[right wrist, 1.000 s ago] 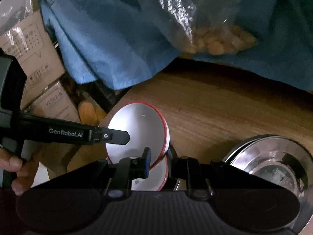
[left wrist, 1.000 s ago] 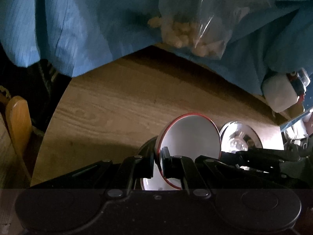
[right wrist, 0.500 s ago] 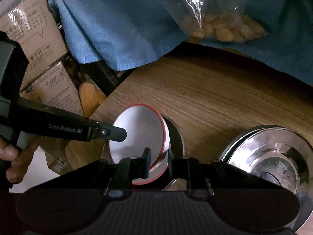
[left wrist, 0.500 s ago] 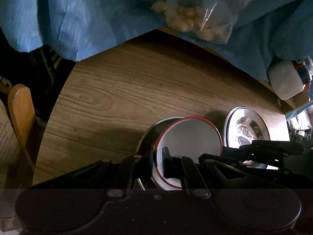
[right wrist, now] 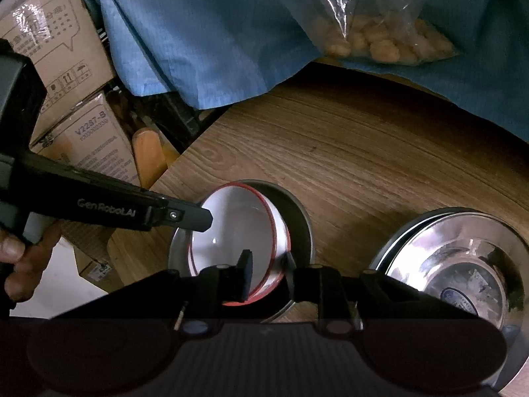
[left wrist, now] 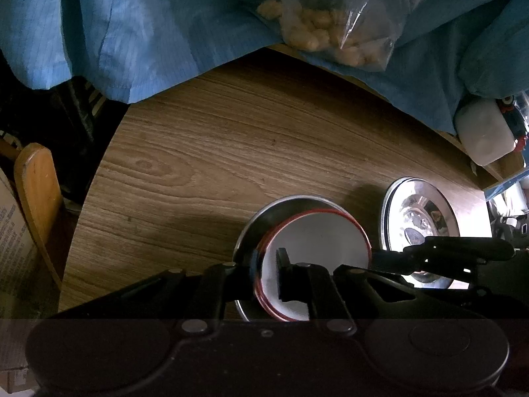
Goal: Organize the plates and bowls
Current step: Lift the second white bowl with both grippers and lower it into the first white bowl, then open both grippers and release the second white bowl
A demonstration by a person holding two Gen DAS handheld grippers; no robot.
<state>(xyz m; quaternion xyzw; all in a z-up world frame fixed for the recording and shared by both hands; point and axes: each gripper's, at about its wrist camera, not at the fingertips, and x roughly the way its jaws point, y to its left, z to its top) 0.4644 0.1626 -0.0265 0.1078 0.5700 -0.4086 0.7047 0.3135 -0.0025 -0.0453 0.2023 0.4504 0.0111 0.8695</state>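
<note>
2 claws [left wrist: 267, 273] [right wrist: 267, 271] just easing apart | white bowl [left wrist: 317, 248] now down in steel bowl [right wrist: 297, 211]

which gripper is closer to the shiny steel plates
Right: right gripper straddles the red-rimmed bowl's rim beside the steel plates; left gripper straddles its far rim. Both jaws have just been opening.

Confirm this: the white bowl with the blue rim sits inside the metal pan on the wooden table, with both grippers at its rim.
One detail is wrong: the white bowl's rim is red, not blue, as the right wrist view shows. The rest stands: it sits inside the metal pan on the wooden table, with the left gripper and right gripper at its rim.
</note>
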